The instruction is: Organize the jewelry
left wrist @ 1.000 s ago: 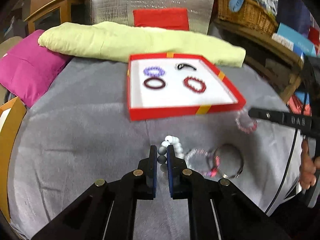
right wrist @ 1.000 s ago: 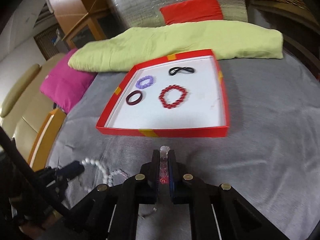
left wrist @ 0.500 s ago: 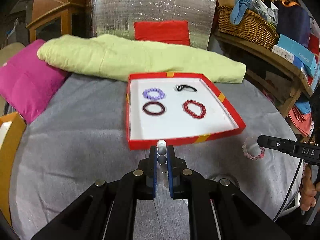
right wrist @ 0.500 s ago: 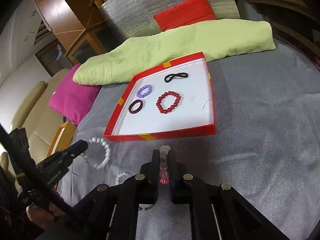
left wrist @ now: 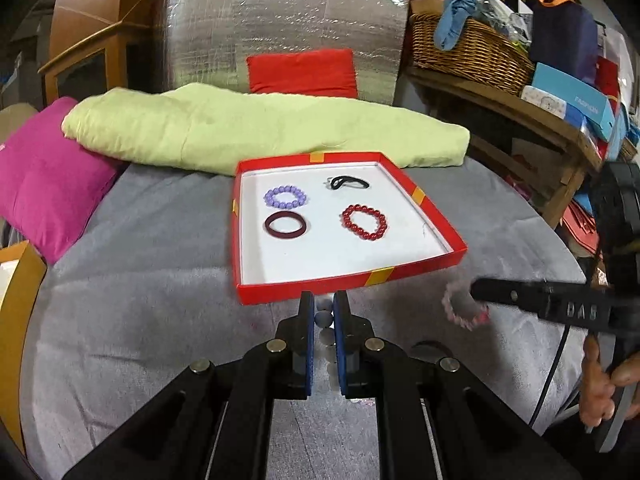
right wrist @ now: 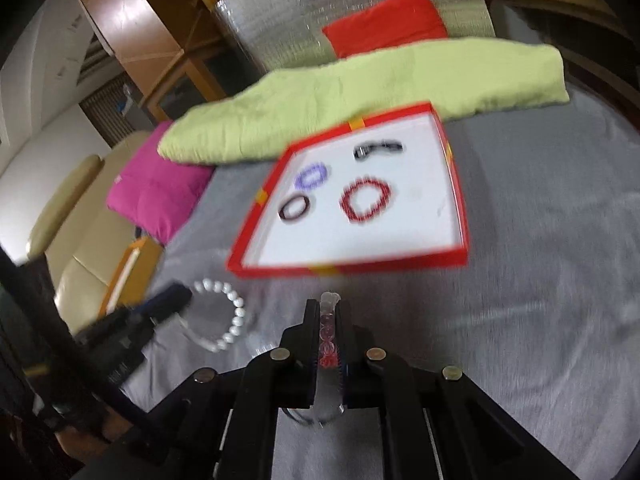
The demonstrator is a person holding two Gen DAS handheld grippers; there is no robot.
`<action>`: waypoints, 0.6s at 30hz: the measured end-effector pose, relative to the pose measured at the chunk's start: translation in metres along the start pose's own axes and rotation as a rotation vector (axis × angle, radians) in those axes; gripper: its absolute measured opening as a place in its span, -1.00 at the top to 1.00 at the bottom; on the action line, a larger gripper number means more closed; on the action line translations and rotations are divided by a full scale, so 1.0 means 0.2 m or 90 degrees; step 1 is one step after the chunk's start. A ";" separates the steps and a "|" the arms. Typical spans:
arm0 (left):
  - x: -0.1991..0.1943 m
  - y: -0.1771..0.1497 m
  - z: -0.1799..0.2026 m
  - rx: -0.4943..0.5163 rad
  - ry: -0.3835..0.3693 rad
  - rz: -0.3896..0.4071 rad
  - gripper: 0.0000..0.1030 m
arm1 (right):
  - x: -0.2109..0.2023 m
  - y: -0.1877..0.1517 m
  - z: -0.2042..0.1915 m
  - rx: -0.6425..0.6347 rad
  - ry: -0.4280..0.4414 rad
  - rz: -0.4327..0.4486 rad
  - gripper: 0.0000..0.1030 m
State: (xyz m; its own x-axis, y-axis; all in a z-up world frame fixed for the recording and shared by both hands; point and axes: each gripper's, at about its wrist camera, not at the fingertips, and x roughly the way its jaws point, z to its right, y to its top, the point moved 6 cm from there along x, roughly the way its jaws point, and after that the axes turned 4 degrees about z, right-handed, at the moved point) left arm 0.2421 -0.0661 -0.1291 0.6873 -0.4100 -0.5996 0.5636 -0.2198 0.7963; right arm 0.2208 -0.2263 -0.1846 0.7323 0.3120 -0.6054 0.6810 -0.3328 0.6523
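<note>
Left wrist view: the grey cloth-covered surface fills the frame, backed by a long yellow-green cushion, a magenta pillow at its left edge, a silver foil panel with a red cushion against it, and a wicker basket on a wooden shelf to the right. Near the middle sits the shallow red tray, white inside, holding a lilac bead bracelet, a dark maroon bangle, a red bead bracelet and a black hair tie, all lying apart from one another; the front half of the tray floor is bare. Just short of the tray's near wall, the left tool is clenched on a white pearl bracelet, its blue-padded jaws narrowed to a slim gap with the beads pinched between them; in the right wrist view that bracelet hangs as an open loop off the tool's tip above the cloth. To the right, well apart, the right tool is clamped on a pink bead bracelet, seen blurred from the left wrist camera dangling off black fingers, above open grey cloth beside the tray's near right corner.
</note>
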 end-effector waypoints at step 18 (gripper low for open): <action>0.02 -0.01 0.00 0.012 0.044 -0.011 0.81 | 0.00 -0.02 0.01 0.008 -0.008 -0.001 0.84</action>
State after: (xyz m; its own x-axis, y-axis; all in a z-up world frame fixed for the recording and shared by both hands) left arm 0.2431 -0.0670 -0.1324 0.7082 -0.3440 -0.6165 0.5673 -0.2424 0.7870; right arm 0.2186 -0.2264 -0.1882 0.7307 0.3017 -0.6124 0.6825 -0.3428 0.6455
